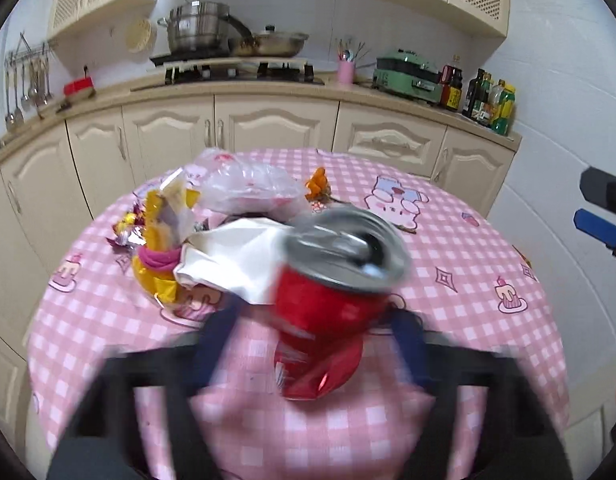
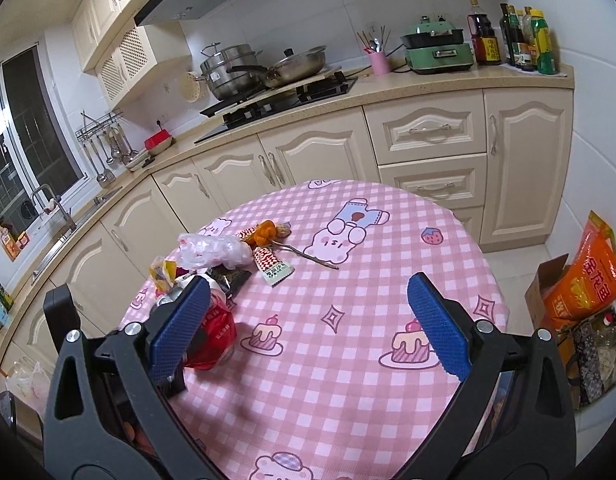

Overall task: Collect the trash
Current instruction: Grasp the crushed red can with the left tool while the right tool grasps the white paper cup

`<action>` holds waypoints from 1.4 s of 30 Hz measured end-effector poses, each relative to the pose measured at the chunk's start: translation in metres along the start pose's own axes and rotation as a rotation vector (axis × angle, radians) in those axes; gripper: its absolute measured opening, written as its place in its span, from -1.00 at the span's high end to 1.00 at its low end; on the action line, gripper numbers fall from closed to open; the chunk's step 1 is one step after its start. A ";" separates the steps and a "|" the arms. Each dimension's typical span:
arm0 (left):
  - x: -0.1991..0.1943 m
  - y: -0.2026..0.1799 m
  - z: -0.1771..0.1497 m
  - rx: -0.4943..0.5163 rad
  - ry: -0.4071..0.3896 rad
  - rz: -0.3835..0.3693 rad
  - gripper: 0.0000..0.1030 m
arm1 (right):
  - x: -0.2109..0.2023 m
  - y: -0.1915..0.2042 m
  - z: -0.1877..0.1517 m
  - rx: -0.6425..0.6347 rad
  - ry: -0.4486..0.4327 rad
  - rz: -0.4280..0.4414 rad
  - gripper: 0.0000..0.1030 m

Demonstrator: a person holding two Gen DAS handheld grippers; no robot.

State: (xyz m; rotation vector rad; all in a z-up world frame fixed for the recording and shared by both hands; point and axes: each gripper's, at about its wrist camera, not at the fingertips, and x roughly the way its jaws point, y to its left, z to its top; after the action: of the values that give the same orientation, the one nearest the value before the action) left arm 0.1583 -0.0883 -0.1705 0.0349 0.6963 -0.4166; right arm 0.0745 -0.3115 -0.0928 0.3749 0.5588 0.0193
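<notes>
On the pink checked counter [image 2: 347, 400], left to right, lie crinkly yellow wrappers [image 1: 160, 240], a clear plastic bag [image 1: 248, 188], a white crumpled sheet [image 1: 232, 256] and an orange peel [image 1: 317, 184]. The dented red can [image 1: 327, 308], with its silver top, stands between the blurred left claw [image 1: 311, 324]; contact is unclear. The right claw [image 2: 308, 320] hangs spread wide and empty, the can just left of it.
</notes>
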 end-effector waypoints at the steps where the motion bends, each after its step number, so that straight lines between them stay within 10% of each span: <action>1: 0.004 0.003 0.000 -0.015 0.015 -0.014 0.56 | 0.001 0.000 0.000 -0.004 0.004 0.002 -0.88; 4: 0.004 0.008 -0.004 -0.045 0.016 -0.060 0.80 | 0.006 0.004 -0.002 -0.016 0.015 0.009 -0.88; 32: -0.088 0.073 -0.028 -0.200 -0.166 0.082 0.81 | 0.157 0.112 -0.032 -0.172 0.305 0.231 -0.88; 34: -0.090 0.076 -0.029 -0.202 -0.166 0.087 0.81 | 0.170 0.113 -0.035 -0.152 0.321 0.225 -0.73; 36: -0.091 0.077 -0.030 -0.204 -0.164 0.090 0.81 | 0.182 0.114 -0.040 -0.144 0.352 0.225 -0.01; 42: -0.098 0.075 -0.029 -0.207 -0.174 0.098 0.81 | 0.164 0.110 -0.046 -0.152 0.328 0.255 0.09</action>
State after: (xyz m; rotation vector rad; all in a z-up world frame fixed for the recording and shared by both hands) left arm 0.1017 0.0212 -0.1395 -0.1610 0.5606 -0.2489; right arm 0.1992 -0.1743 -0.1745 0.2942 0.8245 0.3719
